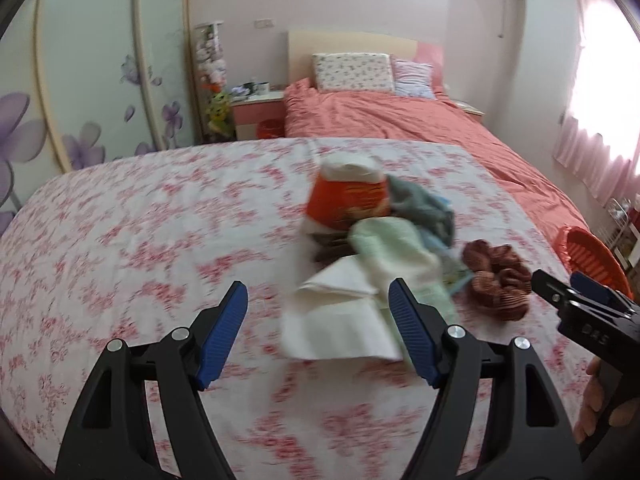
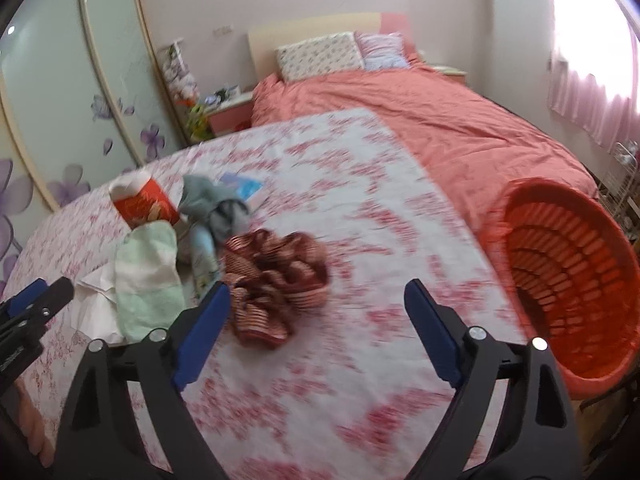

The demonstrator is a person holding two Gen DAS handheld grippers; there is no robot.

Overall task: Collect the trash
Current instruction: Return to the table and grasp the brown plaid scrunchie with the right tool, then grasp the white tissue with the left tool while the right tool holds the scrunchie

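Note:
A pile lies on the pink-flowered sheet (image 1: 140, 240): a red and white paper cup (image 1: 348, 196) on its side, a grey-blue cloth (image 1: 424, 208), a pale green towel (image 1: 396, 252), a white paper sheet (image 1: 340, 320) and a brown striped cloth (image 1: 496, 280). My left gripper (image 1: 318, 300) is open just in front of the white paper. In the right wrist view the cup (image 2: 144, 204), green towel (image 2: 146, 280) and brown cloth (image 2: 272, 280) lie left of my open right gripper (image 2: 316, 300). An orange slatted basket (image 2: 572, 280) stands at the right.
A bed with a coral cover (image 1: 400, 120) and two pillows (image 1: 352, 72) lies beyond. A pink nightstand (image 1: 256, 112) and a sliding wardrobe with purple flowers (image 1: 100, 80) stand at the left. A bright window with pink curtains (image 1: 600, 100) is on the right.

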